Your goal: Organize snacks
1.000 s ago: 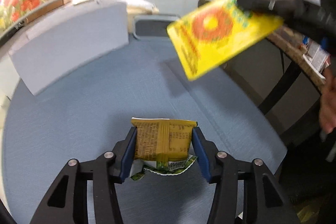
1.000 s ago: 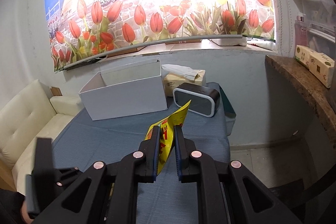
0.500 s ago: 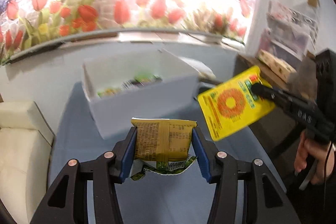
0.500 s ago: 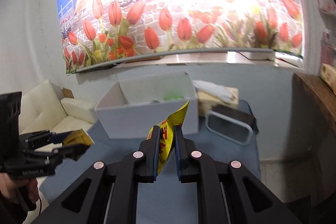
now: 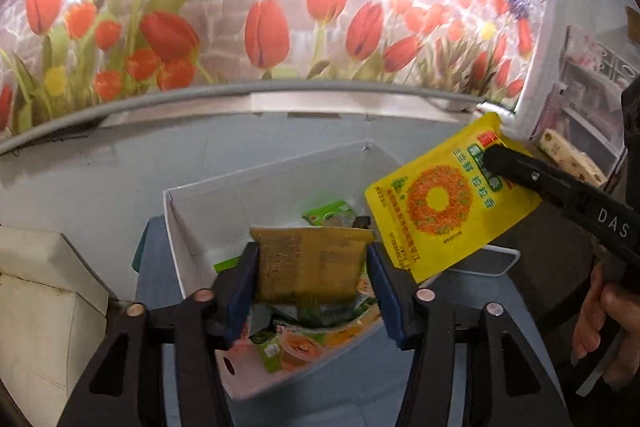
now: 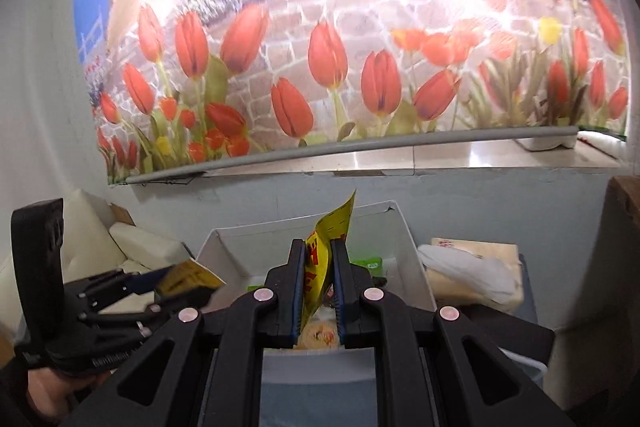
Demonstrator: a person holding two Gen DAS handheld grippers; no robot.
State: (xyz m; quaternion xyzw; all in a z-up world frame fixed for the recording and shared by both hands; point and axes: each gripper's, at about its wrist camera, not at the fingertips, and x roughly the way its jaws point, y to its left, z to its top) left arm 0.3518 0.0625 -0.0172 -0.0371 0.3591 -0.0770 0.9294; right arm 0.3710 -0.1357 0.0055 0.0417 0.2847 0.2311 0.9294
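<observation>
A brown snack packet [image 5: 310, 267] sits between my left gripper's [image 5: 312, 255] blue pads, over the open white box [image 5: 260, 183]. The jaws are opening and the packet looks blurred and loose between them. My right gripper [image 6: 318, 247] is shut on a yellow snack packet [image 6: 334, 223] and holds it above the box's right side. The left wrist view shows that yellow packet [image 5: 436, 203] hanging from the right gripper [image 5: 492, 155]. Several snack packs lie in the box, among them a green one [image 5: 330, 213]. In the right wrist view the left gripper [image 6: 188, 279] is low at the left.
The box stands on a blue-covered table [image 5: 152, 267] against a wall with a tulip mural. A tissue pack [image 6: 472, 267] lies right of the box. A cream sofa [image 5: 40, 287] is to the left. A counter [image 5: 572, 159] with packages is at the right.
Both grippers have swung forward to above the white box, which now fills the lower middle of each view. The left jaws have spread a little and the brown packet has gone blurry.
</observation>
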